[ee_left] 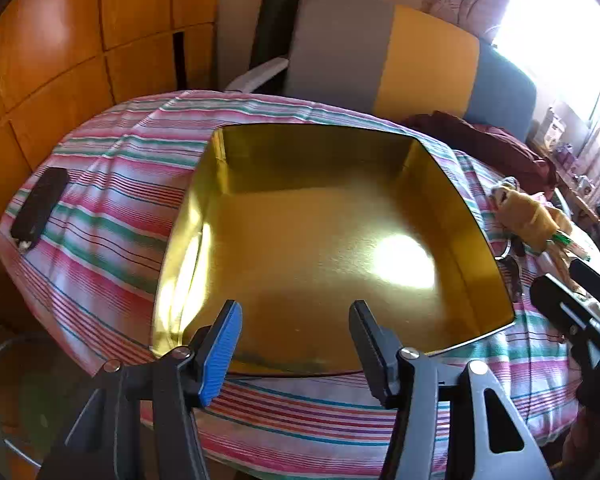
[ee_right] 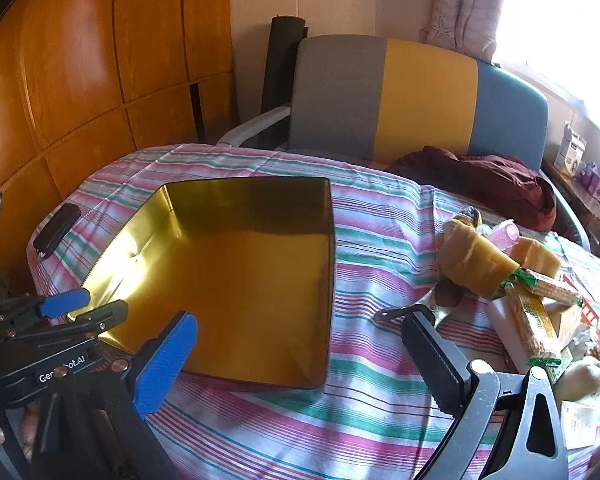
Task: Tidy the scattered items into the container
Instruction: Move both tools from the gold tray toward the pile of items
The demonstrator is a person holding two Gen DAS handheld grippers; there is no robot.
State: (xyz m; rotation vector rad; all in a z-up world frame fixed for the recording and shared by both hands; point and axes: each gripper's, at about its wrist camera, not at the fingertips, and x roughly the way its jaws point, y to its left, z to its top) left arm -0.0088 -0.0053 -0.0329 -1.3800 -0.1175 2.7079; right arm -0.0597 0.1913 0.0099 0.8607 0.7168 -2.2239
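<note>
Left wrist view looks into the gold tin [ee_left: 320, 240], bare inside, sitting mid-table on the striped cloth [ee_left: 112, 184]. The left gripper [ee_left: 296, 344] hangs over its near rim, jaws apart, holding nothing. The right gripper [ee_right: 300, 364] gapes wide, beside the snack pile [ee_right: 512, 280] at the table's right edge.

A lived-in home, by the look of it: glossy orange wooden wardrobe panels [ee_right: 80, 80], a grey, yellow and blue upholstered chair [ee_right: 416, 104], pale pink patterned curtains [ee_right: 460, 4] at a bright window, and a pink-and-green striped cloth [ee_right: 380, 216] over the bench.
</note>
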